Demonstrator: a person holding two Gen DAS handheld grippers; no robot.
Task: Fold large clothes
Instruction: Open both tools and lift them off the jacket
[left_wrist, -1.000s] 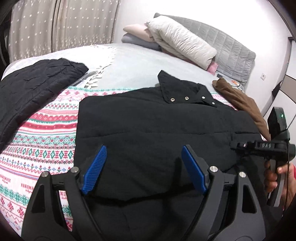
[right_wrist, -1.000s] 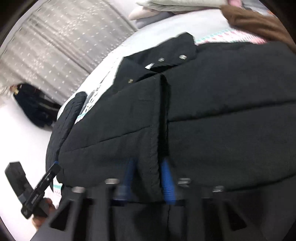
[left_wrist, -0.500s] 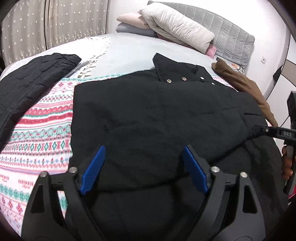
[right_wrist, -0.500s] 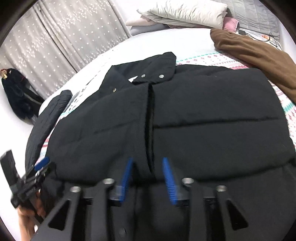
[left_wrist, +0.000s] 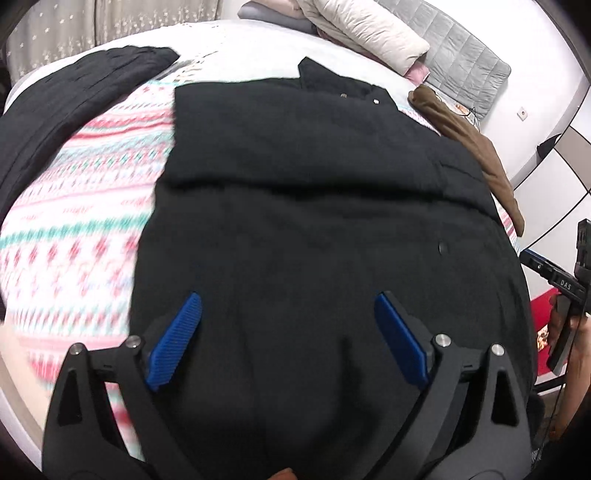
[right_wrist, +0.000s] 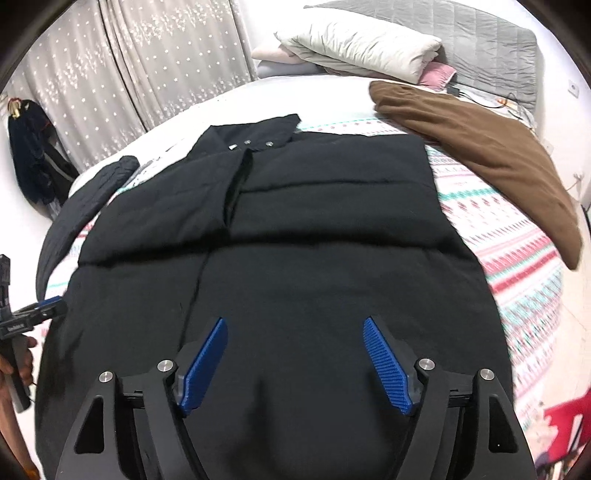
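A large black padded jacket (left_wrist: 306, 192) lies flat on the bed, collar with metal snaps at the far end. It also fills the right wrist view (right_wrist: 295, 240), its front placket running down left of centre. My left gripper (left_wrist: 288, 314) is open and empty above the jacket's near hem. My right gripper (right_wrist: 295, 339) is open and empty above the hem too. The right gripper also shows at the right edge of the left wrist view (left_wrist: 554, 273), and the left gripper at the left edge of the right wrist view (right_wrist: 33, 314).
A patterned red, green and white blanket (left_wrist: 85, 199) covers the bed under the jacket. Another black garment (left_wrist: 74, 92) lies to the left, a brown one (right_wrist: 480, 155) to the right. Pillows (right_wrist: 354, 44) and a grey headboard (right_wrist: 491, 40) stand at the far end. Curtains (right_wrist: 147, 66) hang at the left.
My right gripper has let go of the jacket's front edge and opened wide. Both grippers have pulled back toward the near hem. The jacket now lies flat.
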